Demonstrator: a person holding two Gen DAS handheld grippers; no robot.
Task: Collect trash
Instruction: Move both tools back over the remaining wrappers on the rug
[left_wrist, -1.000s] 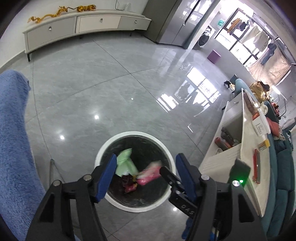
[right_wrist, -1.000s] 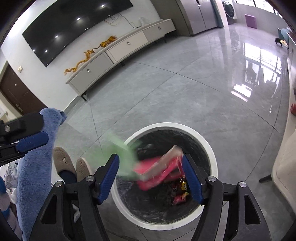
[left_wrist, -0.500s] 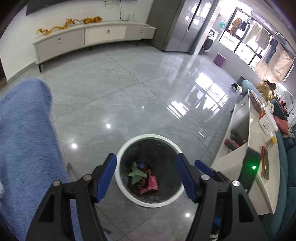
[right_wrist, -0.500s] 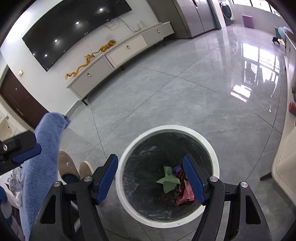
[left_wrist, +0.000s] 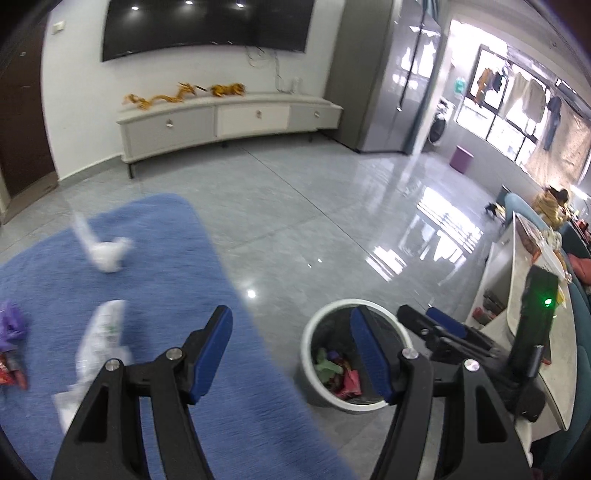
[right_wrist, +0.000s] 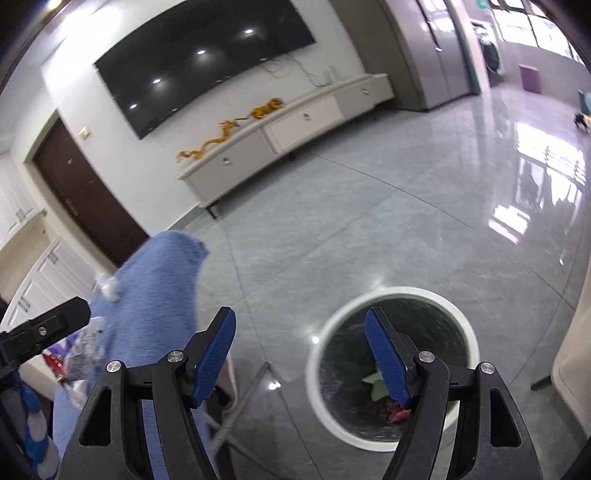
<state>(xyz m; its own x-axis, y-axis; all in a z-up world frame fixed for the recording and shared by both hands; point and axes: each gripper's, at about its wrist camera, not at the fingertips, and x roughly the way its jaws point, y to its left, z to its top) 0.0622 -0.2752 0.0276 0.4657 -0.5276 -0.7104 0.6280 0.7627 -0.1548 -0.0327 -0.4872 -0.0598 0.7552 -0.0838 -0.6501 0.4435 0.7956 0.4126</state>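
The white-rimmed bin (left_wrist: 314, 380) stands on the floor with green and red wrappers (left_wrist: 338, 373) inside; it also shows in the right wrist view (right_wrist: 469, 332). My left gripper (left_wrist: 295, 354) is open and empty, above the edge of a blue cloth (left_wrist: 166, 280). On the cloth lie a crumpled white tissue (left_wrist: 107, 254), a white wrapper (left_wrist: 99, 339), a purple scrap (left_wrist: 13, 325) and a red packet (left_wrist: 11, 373). My right gripper (right_wrist: 301, 354) is open and empty, just left of the bin.
A grey tiled floor (left_wrist: 314, 206) stretches to a long TV cabinet (left_wrist: 225, 118) by the wall. A white counter (left_wrist: 524, 317) stands right of the bin. The right gripper's body (left_wrist: 461, 336) shows beside the bin. The cloth shows in the right wrist view (right_wrist: 155, 295).
Green and red trash dropped from the grippers into the bin. Both grippers then swung left and up, away from the bin, bringing the blue cloth and its litter into view.
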